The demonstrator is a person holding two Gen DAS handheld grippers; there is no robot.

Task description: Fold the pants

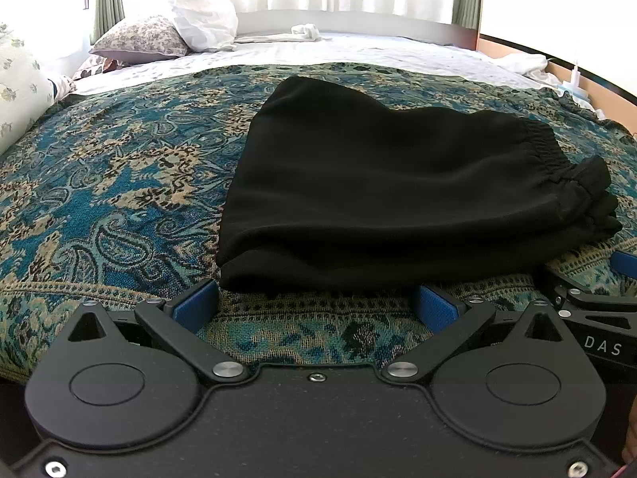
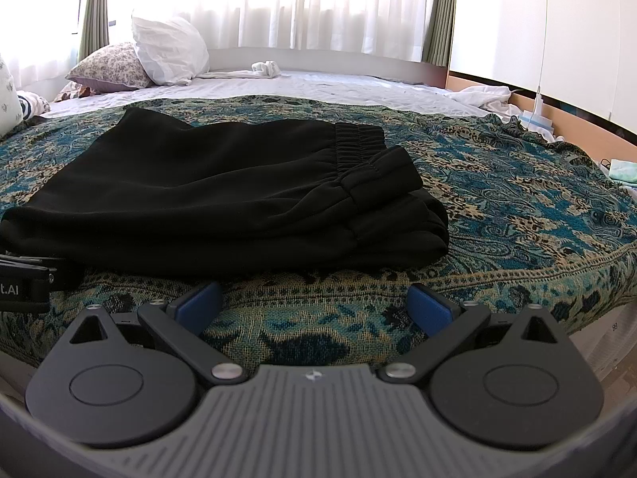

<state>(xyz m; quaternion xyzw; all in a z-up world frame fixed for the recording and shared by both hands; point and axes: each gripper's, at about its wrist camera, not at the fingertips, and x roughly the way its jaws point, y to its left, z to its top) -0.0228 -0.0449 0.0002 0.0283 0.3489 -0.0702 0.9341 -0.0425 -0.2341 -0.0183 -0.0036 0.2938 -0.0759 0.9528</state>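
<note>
While the folded black fabric pants (image 1: 398, 191) sit near the front edge of the teal paisley woven bedspread (image 1: 119, 183), left gripper (image 1: 316, 304) and right gripper (image 2: 314, 302) both hang spread apart, seemingly just short of them.

Open patterned bedspread (image 1: 119, 167) is left clear on both sides of the folded black pants (image 1: 390, 183), with pillows (image 2: 167, 47) well behind.
</note>
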